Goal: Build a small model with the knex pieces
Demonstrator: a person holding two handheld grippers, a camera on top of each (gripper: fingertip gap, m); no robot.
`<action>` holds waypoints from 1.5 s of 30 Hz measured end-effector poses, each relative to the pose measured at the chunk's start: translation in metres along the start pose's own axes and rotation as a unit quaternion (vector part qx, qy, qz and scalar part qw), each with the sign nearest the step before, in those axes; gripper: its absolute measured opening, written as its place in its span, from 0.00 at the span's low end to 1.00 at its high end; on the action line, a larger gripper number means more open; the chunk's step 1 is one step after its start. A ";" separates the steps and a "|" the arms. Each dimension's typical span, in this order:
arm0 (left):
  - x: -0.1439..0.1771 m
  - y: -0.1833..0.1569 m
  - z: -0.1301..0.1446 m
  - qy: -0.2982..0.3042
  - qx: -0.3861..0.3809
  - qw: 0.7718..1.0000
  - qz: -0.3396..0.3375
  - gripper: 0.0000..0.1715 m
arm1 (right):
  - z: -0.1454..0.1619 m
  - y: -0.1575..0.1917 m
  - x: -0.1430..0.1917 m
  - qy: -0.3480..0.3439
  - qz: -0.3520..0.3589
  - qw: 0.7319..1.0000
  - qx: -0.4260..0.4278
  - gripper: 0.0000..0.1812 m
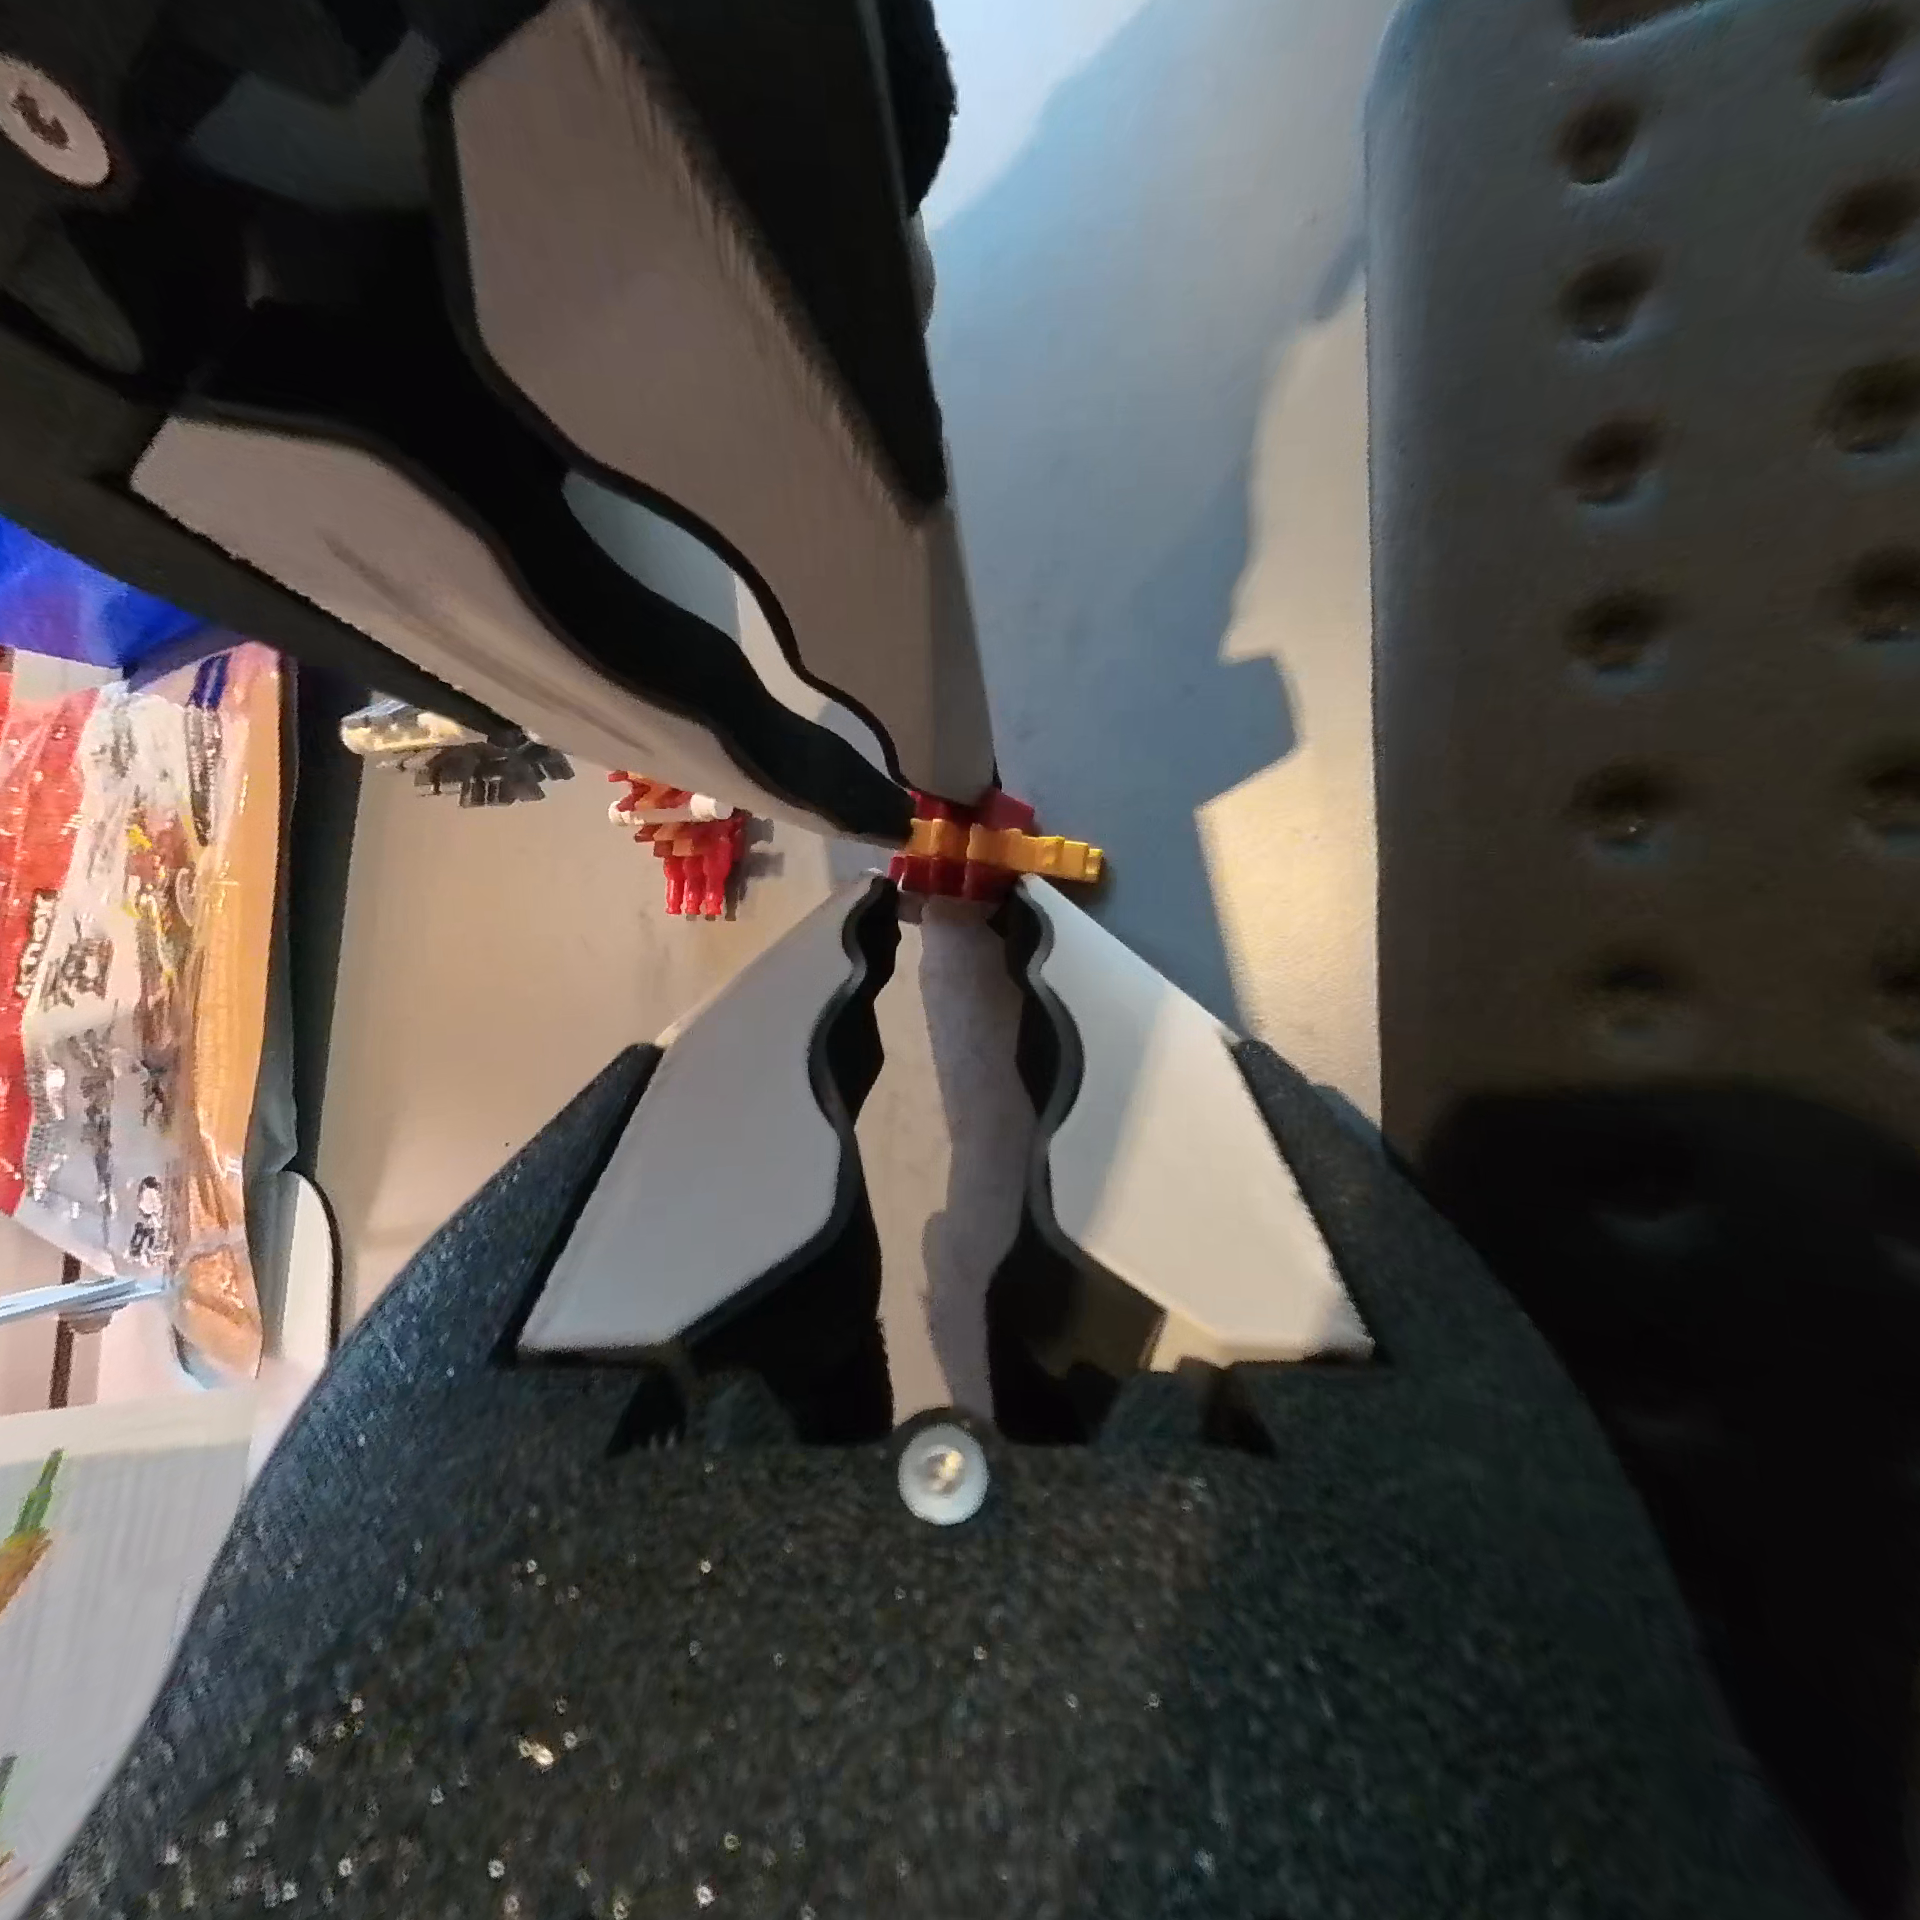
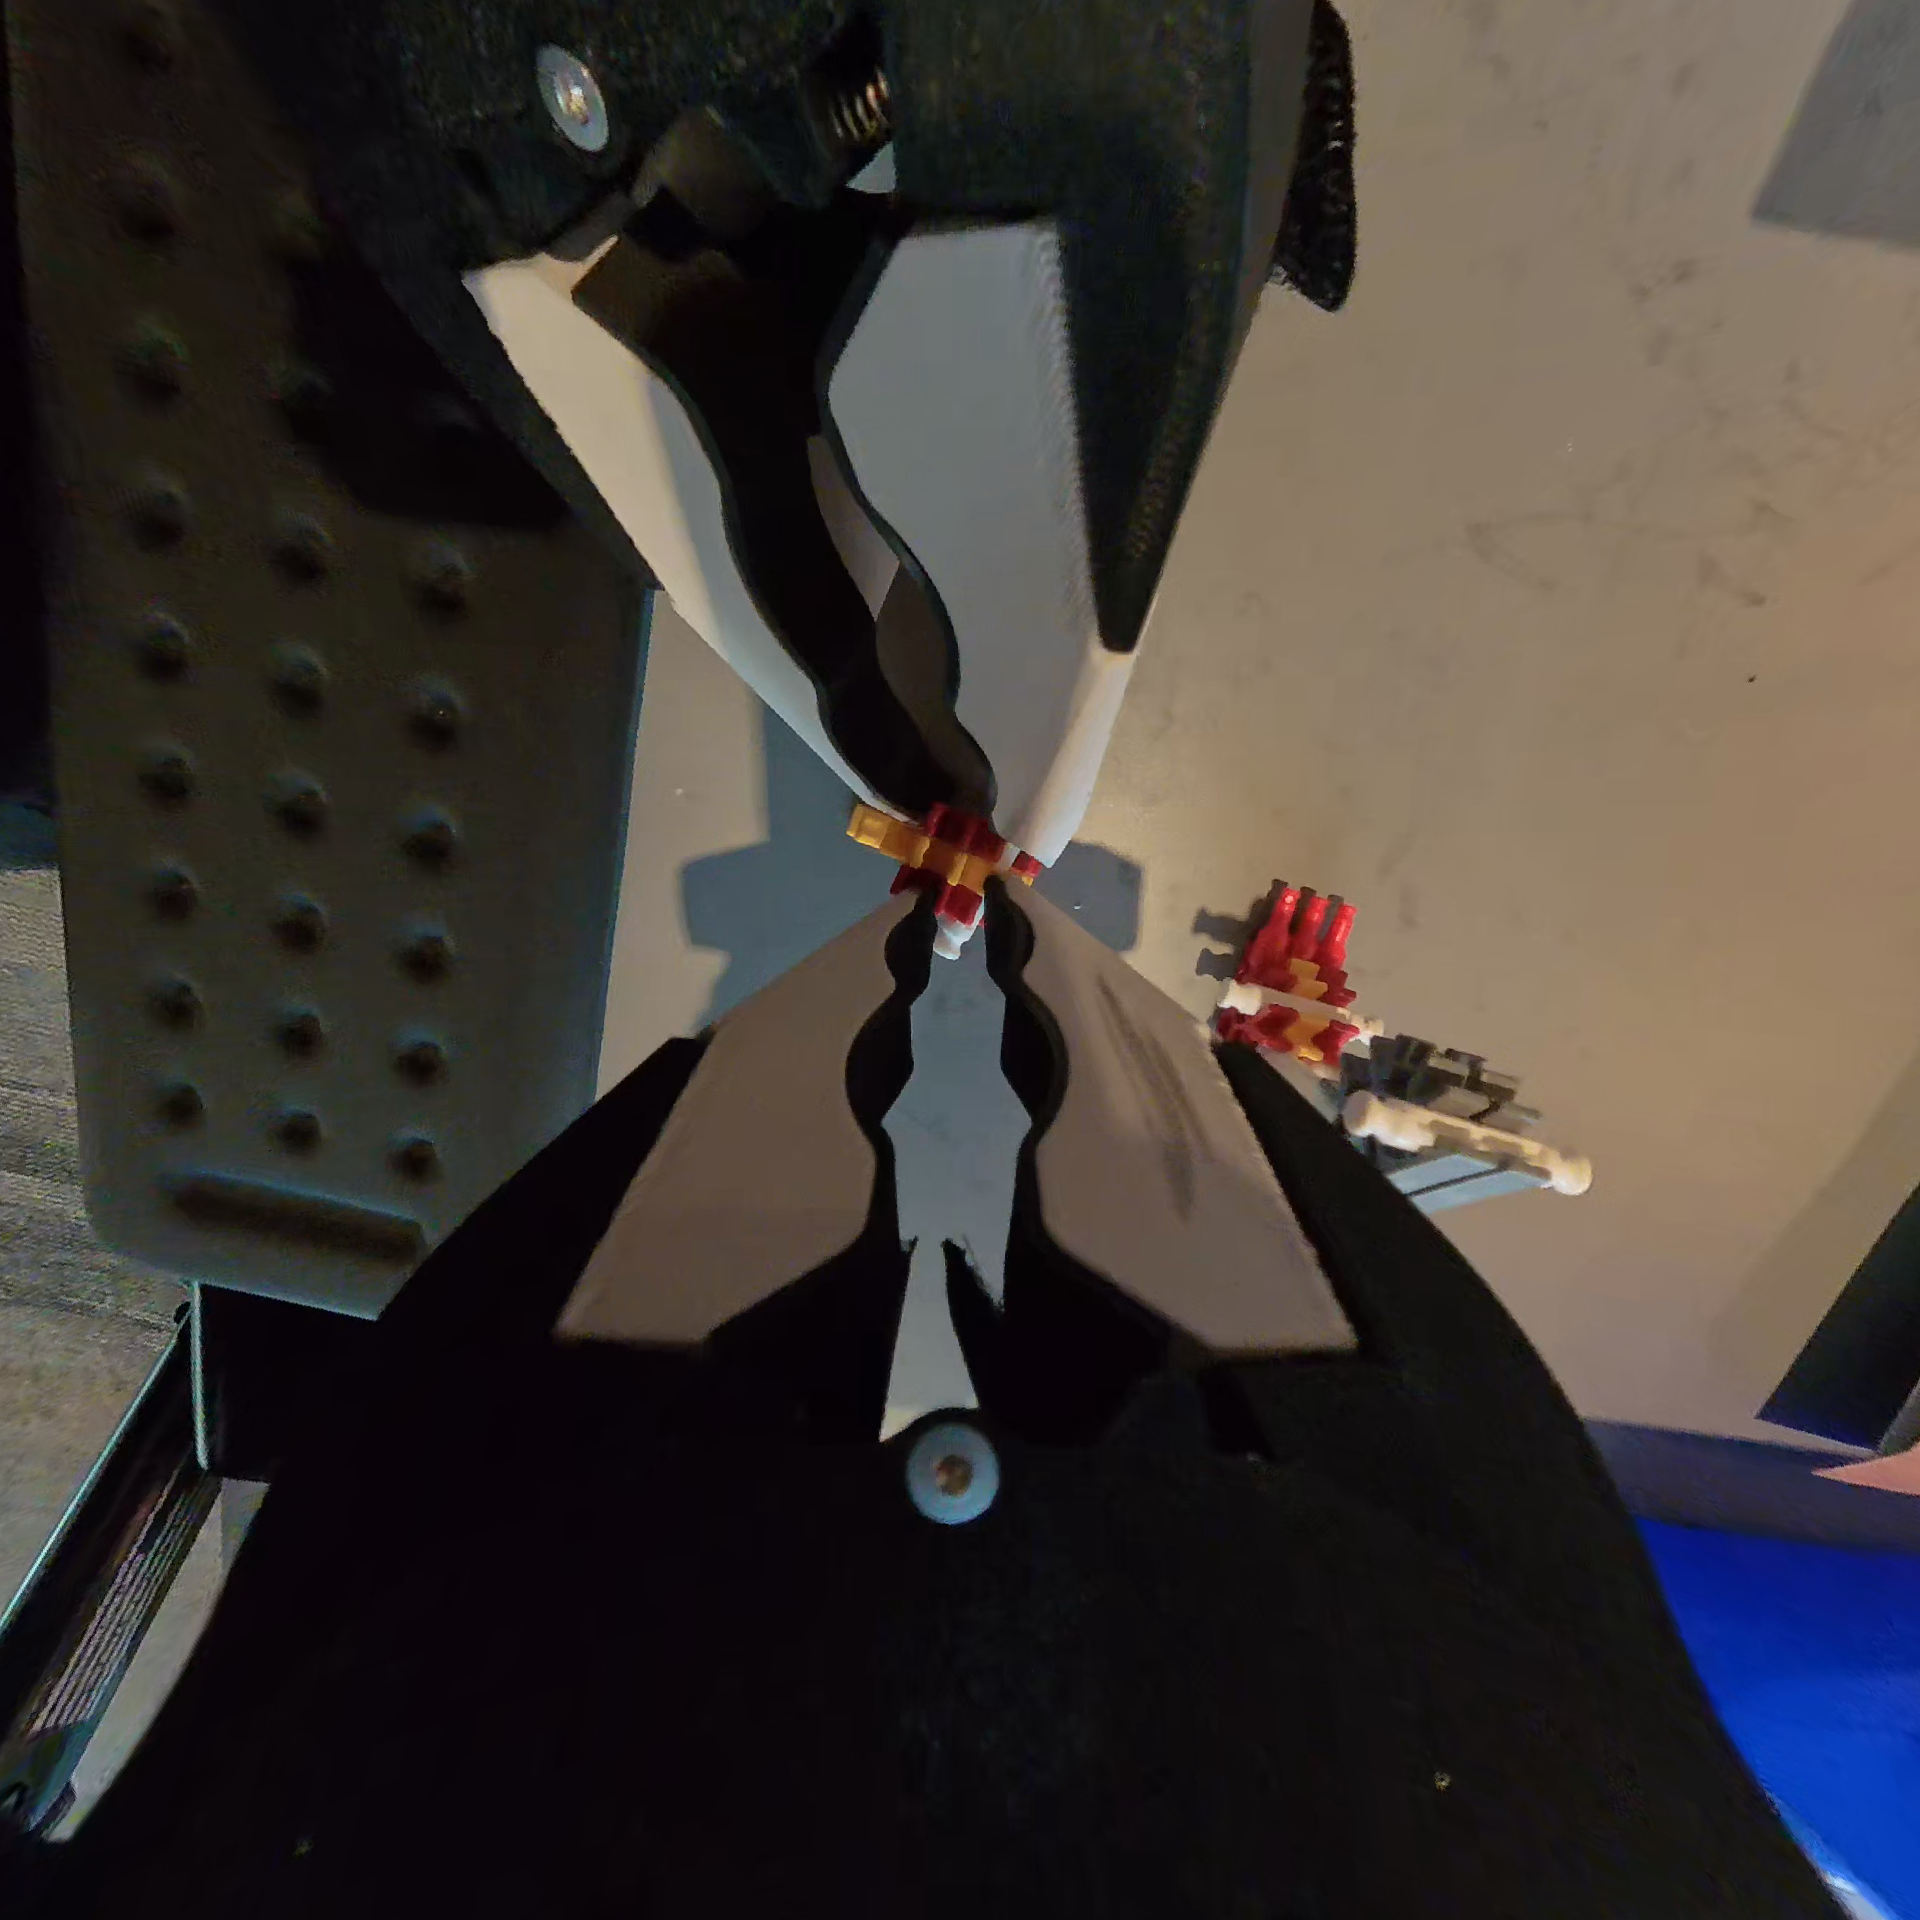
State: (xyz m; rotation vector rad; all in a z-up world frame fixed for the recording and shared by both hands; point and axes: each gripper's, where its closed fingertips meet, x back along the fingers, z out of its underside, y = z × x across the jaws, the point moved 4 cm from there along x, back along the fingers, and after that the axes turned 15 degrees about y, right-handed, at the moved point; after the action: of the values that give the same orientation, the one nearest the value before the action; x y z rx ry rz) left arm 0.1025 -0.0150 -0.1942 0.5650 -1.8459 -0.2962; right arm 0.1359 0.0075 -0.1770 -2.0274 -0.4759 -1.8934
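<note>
While both our tongs meet tip to tip above the pale counter (image 2: 1455, 520), left tongs (image 1: 951, 894) and right tongs (image 2: 961, 914) each pinch the red-and-yellow brick piece (image 1: 977, 847), held clear of the red-and-white brick build (image 2: 1294, 987).

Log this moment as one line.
left gripper: shut on brick piece | right gripper: shut on brick piece | brick model: on table

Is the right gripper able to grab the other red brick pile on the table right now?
Probably not yet. The right gripper is shut on the small red and yellow brick piece, so its jaws are full. The red brick pile lies nearby, unblocked.
</note>
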 end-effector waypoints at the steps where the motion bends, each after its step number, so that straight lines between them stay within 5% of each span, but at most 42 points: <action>1: 0.000 0.000 0.000 -0.001 0.003 1.000 0.003 0.11 | 0.000 0.000 0.000 0.006 0.004 1.000 0.001 0.03; 27: -0.005 0.001 -0.004 -0.006 0.091 0.994 0.054 0.10 | -0.007 -0.012 -0.001 0.113 -0.087 0.988 0.066 0.01; 32: -0.004 0.002 -0.006 -0.010 0.048 0.998 0.038 0.12 | 0.002 -0.002 0.002 0.098 -0.015 0.995 0.020 0.04; 36: -0.001 0.001 -0.007 -0.016 0.023 1.000 -0.009 0.18 | 0.012 0.008 0.002 0.006 0.029 0.998 -0.058 0.04; 45: -0.002 -0.003 -0.009 -0.014 -0.016 0.999 -0.028 0.12 | 0.020 0.015 0.001 -0.093 0.101 0.983 -0.123 0.04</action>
State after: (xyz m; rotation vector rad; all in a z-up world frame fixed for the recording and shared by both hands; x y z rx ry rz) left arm 0.1119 -0.0158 -0.1939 0.5938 -1.8507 -0.3732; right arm 0.1601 0.0031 -0.1778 -2.3228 -0.0751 -1.7214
